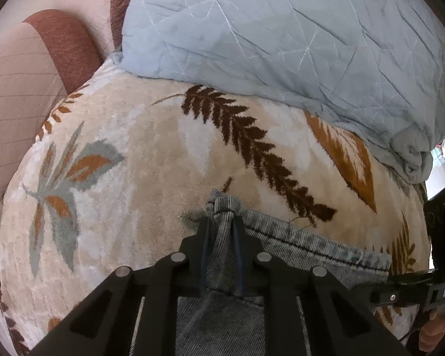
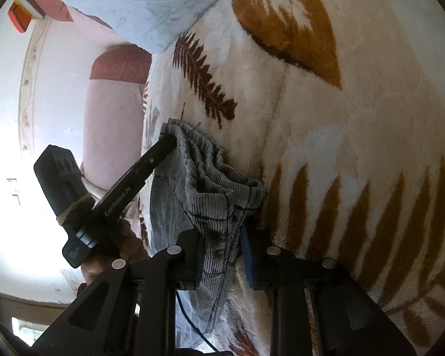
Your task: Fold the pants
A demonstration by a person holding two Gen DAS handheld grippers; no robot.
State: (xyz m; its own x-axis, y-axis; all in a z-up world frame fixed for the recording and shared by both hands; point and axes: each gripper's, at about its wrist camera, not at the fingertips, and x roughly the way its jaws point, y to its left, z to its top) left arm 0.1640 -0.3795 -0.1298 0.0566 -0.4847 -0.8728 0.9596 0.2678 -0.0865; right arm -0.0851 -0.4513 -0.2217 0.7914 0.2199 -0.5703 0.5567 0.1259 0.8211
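Observation:
The pants [image 1: 296, 246] are grey-blue washed denim, lifted a little above a cream plush blanket [image 1: 133, 154] with leaf prints. My left gripper [image 1: 222, 222] is shut on one corner of the hem, with cloth bunched between its fingers. My right gripper [image 2: 222, 231] holds the other corner of the hem [image 2: 219, 195], pinched between its fingers. In the right wrist view the left gripper [image 2: 166, 145] shows at the hem's far end. The stitched hem edge stretches between the two grippers. The rest of the pants hangs below, out of view.
A light blue quilted duvet [image 1: 281, 29] lies bunched at the far side of the blanket. A pink and rust-red headboard [image 1: 38, 59] stands to the left. The right gripper's body [image 1: 415, 290] shows at the right edge of the left wrist view.

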